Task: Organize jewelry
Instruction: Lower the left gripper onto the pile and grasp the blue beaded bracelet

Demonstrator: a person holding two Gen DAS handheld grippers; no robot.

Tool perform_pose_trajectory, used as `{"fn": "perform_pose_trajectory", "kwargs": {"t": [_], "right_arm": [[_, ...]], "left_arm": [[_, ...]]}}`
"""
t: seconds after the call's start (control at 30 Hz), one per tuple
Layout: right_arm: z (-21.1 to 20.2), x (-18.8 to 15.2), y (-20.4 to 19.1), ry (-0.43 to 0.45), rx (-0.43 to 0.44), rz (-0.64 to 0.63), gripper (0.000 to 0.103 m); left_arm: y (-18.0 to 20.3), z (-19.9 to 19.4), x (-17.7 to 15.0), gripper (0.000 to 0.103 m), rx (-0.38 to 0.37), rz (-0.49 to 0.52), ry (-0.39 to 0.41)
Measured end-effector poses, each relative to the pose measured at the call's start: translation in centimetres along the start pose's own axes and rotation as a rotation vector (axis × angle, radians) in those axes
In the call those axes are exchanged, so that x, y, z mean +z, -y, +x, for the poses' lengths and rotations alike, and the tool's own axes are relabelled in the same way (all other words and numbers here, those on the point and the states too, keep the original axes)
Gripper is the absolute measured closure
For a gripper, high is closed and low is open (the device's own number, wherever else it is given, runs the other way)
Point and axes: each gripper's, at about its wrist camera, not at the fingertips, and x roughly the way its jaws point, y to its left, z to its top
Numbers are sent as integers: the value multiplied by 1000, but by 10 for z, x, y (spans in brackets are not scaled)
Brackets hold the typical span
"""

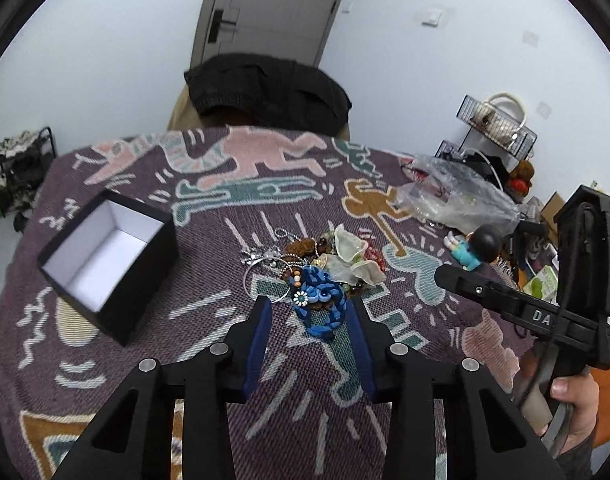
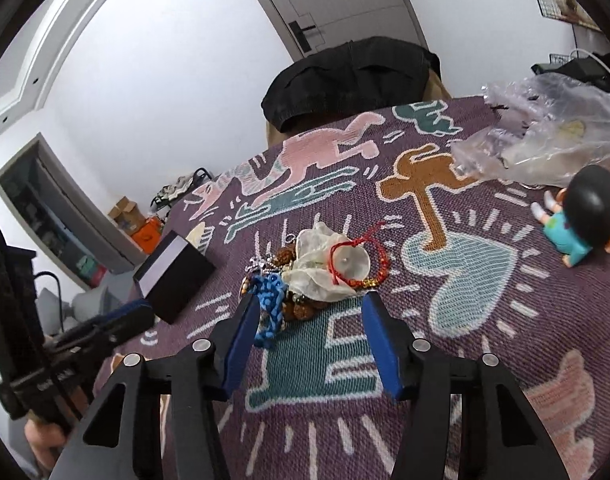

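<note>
A pile of jewelry lies mid-table: a blue braided bracelet (image 1: 319,302) at the front, brown bead strings (image 1: 301,249), a silver hoop (image 1: 261,280), white shell-like pieces (image 1: 351,258) and a red cord bracelet (image 2: 355,258). My left gripper (image 1: 309,312) is open with the blue bracelet between its fingers. My right gripper (image 2: 309,306) is open just in front of the pile; the blue bracelet (image 2: 270,312) lies by its left finger. An open black box (image 1: 105,264) with a white inside stands to the left, also in the right wrist view (image 2: 173,276).
A patterned purple cloth (image 1: 209,336) covers the table. A clear plastic bag (image 1: 453,196) and a small doll figure (image 1: 475,250) lie at the right. A black garment (image 1: 265,92) hangs over a chair beyond the far edge. Wire racks (image 1: 497,124) stand at far right.
</note>
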Motion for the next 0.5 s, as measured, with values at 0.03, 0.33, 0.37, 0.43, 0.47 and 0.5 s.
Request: {"fn": "perform_pose_trajectory", "kwargs": {"t": [0.03, 0.33, 0.37, 0.43, 0.47, 0.5], "right_arm": [[3, 1, 1, -5, 1, 4, 49], [22, 14, -10, -49, 32, -16, 49], [23, 15, -12, -50, 31, -19, 49], [26, 18, -14, -53, 32, -15, 49], [27, 19, -14, -55, 31, -12, 49], [30, 20, -14, -59, 29, -7, 49]], "left_arm": [[0, 7, 2, 63, 2, -5, -13], [-6, 54, 10, 66, -14, -23, -102], [-6, 60, 11, 66, -10, -21, -110], [-7, 68, 12, 66, -7, -27, -121], [-8, 73, 12, 66, -13, -33, -128], [-9, 78, 12, 66, -17, -41, -136]]}}
